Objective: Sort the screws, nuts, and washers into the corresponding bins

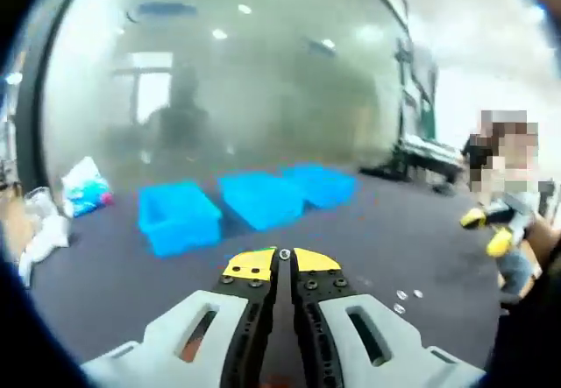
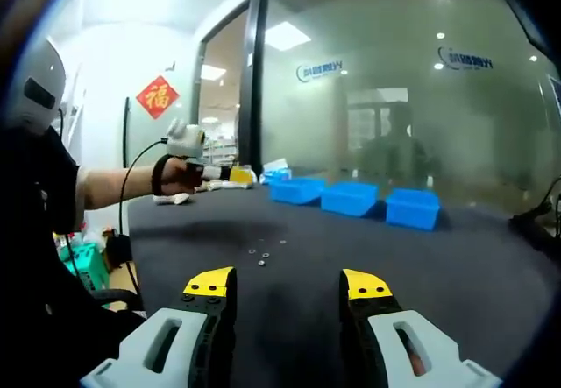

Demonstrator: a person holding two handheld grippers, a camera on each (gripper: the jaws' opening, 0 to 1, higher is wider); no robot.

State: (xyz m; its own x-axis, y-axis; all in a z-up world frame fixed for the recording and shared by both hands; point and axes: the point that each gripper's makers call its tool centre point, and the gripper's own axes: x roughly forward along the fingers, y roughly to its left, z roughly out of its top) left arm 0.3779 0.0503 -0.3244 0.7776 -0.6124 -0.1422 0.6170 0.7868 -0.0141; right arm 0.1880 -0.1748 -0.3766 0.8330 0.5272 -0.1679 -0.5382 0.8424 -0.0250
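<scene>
I see a dark grey table (image 2: 368, 248) carrying three blue bins (image 2: 351, 198) in a row near its far edge, by the glass wall. Nearer me than the bins, a few small metal parts (image 2: 261, 255) lie loose on the cloth. Left of the bins, at the table's end, rest a crumpled white bag (image 1: 85, 185) and clear plastic wrapping (image 1: 42, 230).

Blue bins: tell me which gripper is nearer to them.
Left. The left gripper, jaws shut on a small washer, is held up just short of the blue bins. The right gripper sits well back across the table.
</scene>
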